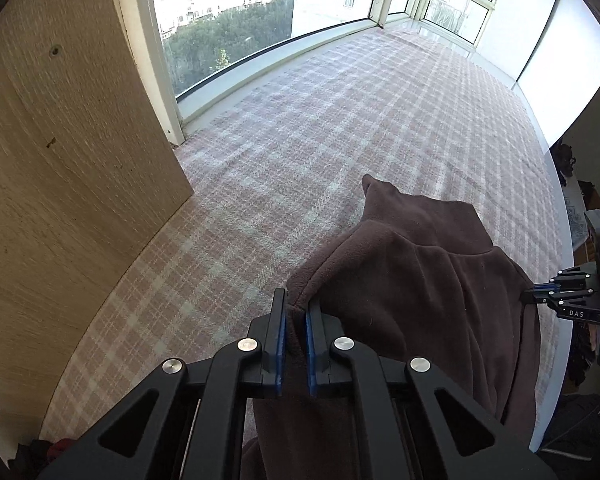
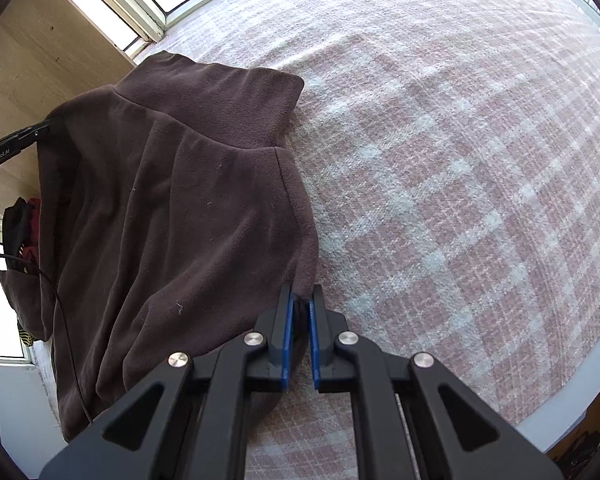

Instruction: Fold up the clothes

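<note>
**Two corners pinched, fleece hanging over plaid cover**

Left gripper point(image 1: 296, 312) clamped on one edge of the brown fleece garment point(image 1: 420, 292); right gripper point(image 2: 300, 308) clamped on the opposite edge. Garment draped between both, collar end touching the plaid blanket point(image 2: 460, 160). Best kept taut and level while lowering, both corners landing together. Wooden panel point(image 1: 60, 160) close on left; ample open room ahead and right, up to the window sill point(image 1: 260, 76).

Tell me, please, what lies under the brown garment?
The brown garment drapes over a pink plaid bedcover, visible all around it. Whatever sits beneath the cloth itself is covered.
</note>
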`<state>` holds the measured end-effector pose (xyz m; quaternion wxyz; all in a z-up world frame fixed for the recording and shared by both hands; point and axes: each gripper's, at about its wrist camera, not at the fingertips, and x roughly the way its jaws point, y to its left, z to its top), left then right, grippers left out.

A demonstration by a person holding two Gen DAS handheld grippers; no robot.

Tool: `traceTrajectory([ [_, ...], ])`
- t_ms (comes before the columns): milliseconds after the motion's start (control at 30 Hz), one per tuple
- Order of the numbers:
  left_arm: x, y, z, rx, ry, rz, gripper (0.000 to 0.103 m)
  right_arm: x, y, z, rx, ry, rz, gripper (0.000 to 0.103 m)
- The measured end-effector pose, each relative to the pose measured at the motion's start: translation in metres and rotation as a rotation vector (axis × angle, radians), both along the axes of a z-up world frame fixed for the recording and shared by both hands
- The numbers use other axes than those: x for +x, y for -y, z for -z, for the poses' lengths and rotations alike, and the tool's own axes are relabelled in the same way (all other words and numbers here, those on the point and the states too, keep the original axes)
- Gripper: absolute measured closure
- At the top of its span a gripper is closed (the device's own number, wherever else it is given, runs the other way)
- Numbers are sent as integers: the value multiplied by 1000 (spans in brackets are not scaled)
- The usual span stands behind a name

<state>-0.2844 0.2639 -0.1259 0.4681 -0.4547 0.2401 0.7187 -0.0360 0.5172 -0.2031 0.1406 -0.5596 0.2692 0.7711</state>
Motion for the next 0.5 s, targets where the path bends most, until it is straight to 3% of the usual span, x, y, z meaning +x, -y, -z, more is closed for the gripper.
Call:
traceTrajectory([
  [67,11,22,-32,65,-53,-37,96,4,6,-18,28,-50,-6,96],
  [200,42,74,-110,175,-218,-103,96,11,27,-88,89,-205,-53,96],
  [300,65,122,-175,271,-314,-174,96,13,53,-159,190,-330,-129,96],
  [500,122,216,-314,453,-581,-289,96,32,111,-324,441,-622,-275,96],
])
